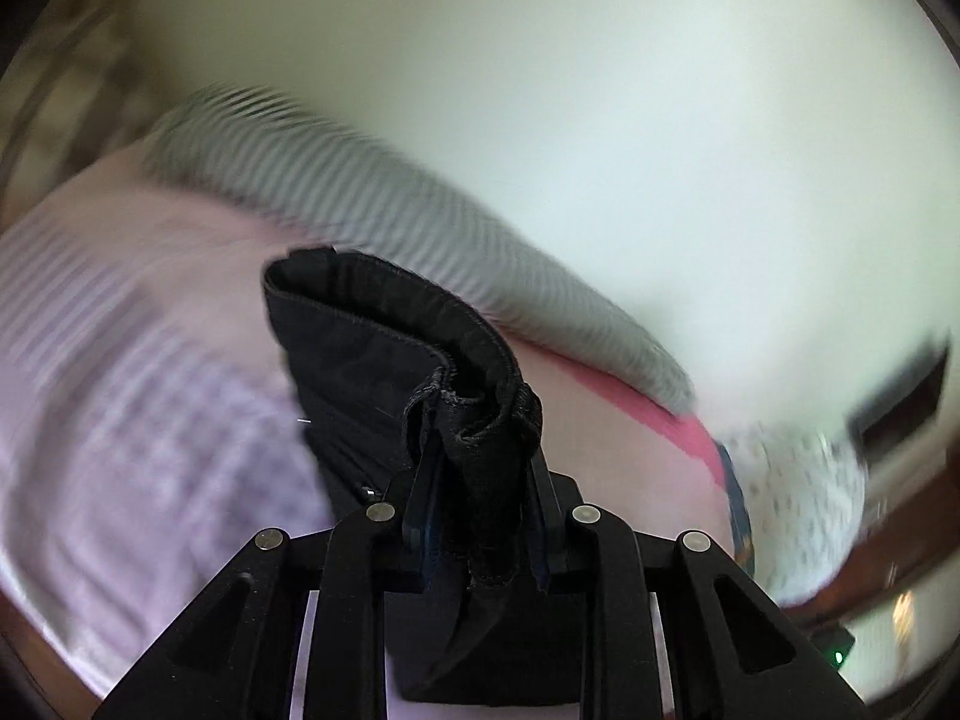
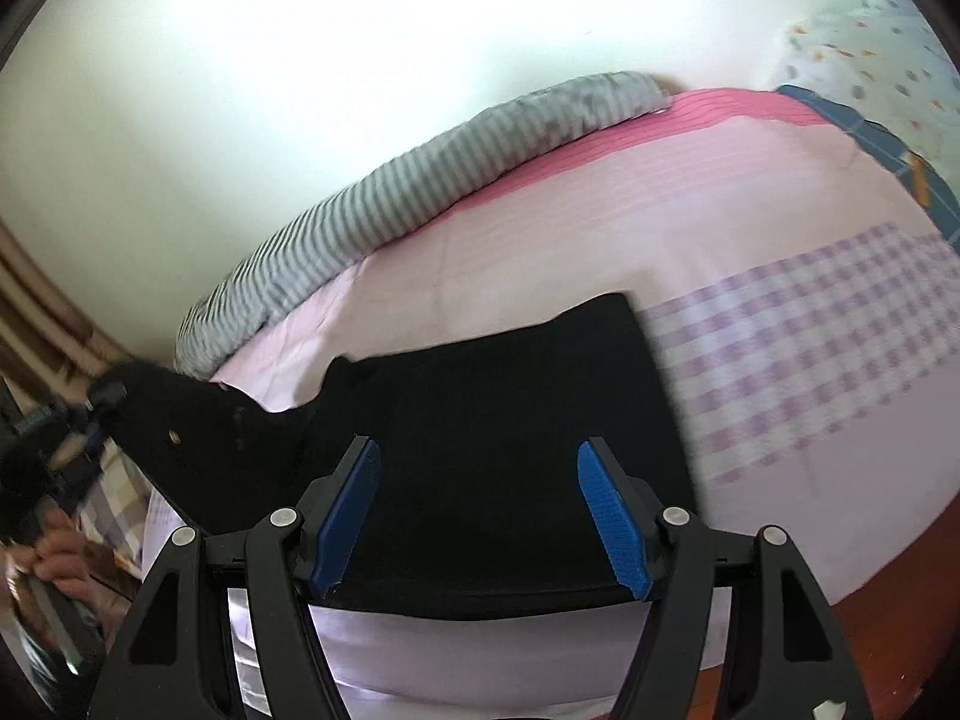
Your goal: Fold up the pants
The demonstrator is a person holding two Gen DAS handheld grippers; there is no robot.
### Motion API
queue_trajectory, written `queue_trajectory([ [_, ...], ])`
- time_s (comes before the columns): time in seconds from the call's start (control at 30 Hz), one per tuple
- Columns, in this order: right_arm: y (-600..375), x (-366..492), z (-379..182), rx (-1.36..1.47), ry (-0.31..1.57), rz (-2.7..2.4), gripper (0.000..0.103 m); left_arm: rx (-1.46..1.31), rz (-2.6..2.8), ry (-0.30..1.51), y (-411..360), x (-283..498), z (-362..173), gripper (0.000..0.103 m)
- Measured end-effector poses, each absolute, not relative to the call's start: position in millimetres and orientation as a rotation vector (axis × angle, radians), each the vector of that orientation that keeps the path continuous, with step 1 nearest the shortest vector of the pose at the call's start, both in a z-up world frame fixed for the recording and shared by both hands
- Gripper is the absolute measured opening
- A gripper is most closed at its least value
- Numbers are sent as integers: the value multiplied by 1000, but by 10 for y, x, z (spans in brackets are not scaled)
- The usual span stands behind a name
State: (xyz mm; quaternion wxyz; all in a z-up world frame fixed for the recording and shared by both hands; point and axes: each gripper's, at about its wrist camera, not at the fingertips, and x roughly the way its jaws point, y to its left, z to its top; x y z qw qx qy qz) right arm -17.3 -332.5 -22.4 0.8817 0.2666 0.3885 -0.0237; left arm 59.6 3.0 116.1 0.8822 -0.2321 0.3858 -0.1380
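Note:
The black pants [image 2: 498, 420] lie partly folded on the pink bed sheet [image 2: 690, 210]. My left gripper [image 1: 477, 456] is shut on a bunched waistband edge of the pants [image 1: 372, 336] and holds it lifted above the bed. In the right wrist view that lifted end rises at the left, up to the left gripper [image 2: 102, 393]. My right gripper [image 2: 480, 480] is open, its blue pads [image 2: 612, 516] hovering just above the flat part of the pants, holding nothing.
A grey striped blanket roll [image 2: 420, 180] lies along the wall side of the bed. A white patterned pillow [image 2: 870, 48] and a blue checked cloth [image 2: 870, 138] lie at the far right. The wooden bed edge [image 2: 870, 618] runs at the lower right.

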Motion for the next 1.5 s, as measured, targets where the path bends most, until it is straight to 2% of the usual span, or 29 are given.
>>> queue_trajectory([
  [0.13,-3742,-343,-315,638,787,-95,66,-347,-436,814,-898,619,1337,23],
  [0.23,-4068,-473,-441,736,775,-117,66,-264,-515,868,-1548,629,1234,23],
  [0.4,-4414,-612,-597,786,769,-164,68,-114,-592,996,-2402,519,724,23],
  [0.57,-4570,-640,-747,809,789,-158,68,36,-596,1060,-2835,284,212,23],
  [0.7,-4545,-512,-878,856,808,-76,68,131,-607,1043,-2898,110,-12,24],
  [1.13,-4093,-43,-941,880,876,178,68,184,-755,994,-2753,-225,68,41],
  [1.5,-4099,-55,-993,890,941,183,67,22,-507,950,-1706,19,288,48],
])
